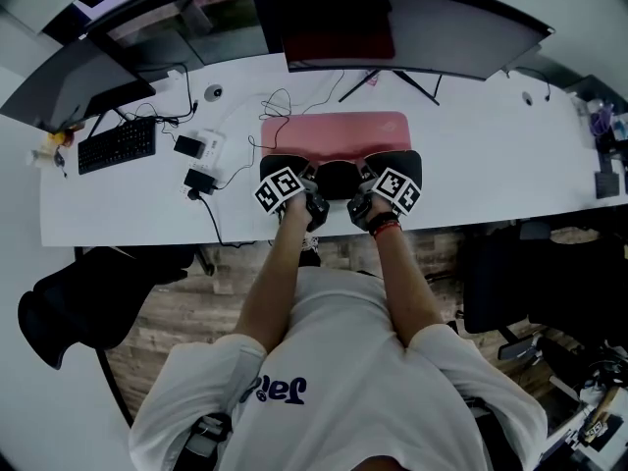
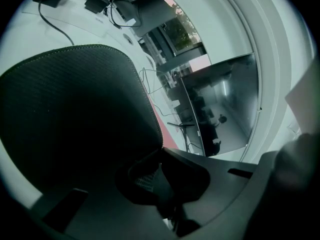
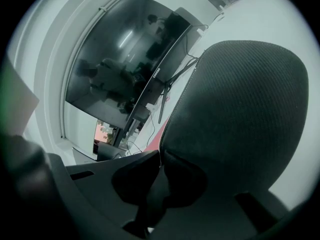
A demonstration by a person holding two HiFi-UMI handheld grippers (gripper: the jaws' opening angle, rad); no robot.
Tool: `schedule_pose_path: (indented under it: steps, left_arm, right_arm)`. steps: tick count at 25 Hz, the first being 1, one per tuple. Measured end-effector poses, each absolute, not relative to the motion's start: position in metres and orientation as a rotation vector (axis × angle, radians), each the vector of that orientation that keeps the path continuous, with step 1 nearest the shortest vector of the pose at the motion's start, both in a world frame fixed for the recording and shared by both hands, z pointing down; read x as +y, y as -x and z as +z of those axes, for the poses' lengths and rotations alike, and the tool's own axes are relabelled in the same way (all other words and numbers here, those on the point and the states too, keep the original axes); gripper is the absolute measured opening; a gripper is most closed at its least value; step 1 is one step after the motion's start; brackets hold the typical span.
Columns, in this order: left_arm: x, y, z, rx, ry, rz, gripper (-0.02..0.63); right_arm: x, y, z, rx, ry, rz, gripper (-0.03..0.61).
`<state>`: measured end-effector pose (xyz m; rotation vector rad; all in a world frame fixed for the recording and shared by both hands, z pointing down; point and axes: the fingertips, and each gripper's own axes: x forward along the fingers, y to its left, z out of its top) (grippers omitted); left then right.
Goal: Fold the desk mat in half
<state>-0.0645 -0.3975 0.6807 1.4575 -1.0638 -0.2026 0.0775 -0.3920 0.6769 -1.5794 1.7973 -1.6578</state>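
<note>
The desk mat [image 1: 334, 130] lies at the middle of the white desk [image 1: 491, 155], lengthwise along it, just in front of the stand of the wide curved monitor [image 1: 412, 27] that runs along the far edge. Its pink top face rests flat on the desk on the far side. The side toward the near edge is raised and turned up, so the black underside shows as a dark band across the front.

The left claw [image 2: 162, 152] is clenched on the mat's near-left corner. In the left gripper view the jaws meet on the stitched rim of the black textured underside, which fills most of that view's left half. The right claw [image 3: 161, 155] is clenched the same way on the near-right corner, where the woven black underside rises to the right of the pinched rim and a strip of pink shows beyond it. Both claws sit close to the desk's near edge, side by side with the sagging middle of the mat between them.

A black keyboard [image 1: 118, 143] lies toward the left end of the desk. Between it and the mat sit a black power adapter [image 1: 199, 180] and loose cables [image 1: 280, 106]. A black chair [image 1: 78, 312] stands on the wooden floor off the near-left corner.
</note>
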Motion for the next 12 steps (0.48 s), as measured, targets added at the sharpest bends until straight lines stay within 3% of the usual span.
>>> schedule_pose_path:
  steps: [12]
  left_arm:
    - [-0.425,0.065,0.682,-1.052,-1.451,-0.21,0.032]
  right_arm:
    - [-0.418,-0.077,0.674,1.81,1.585,-1.626,0.044]
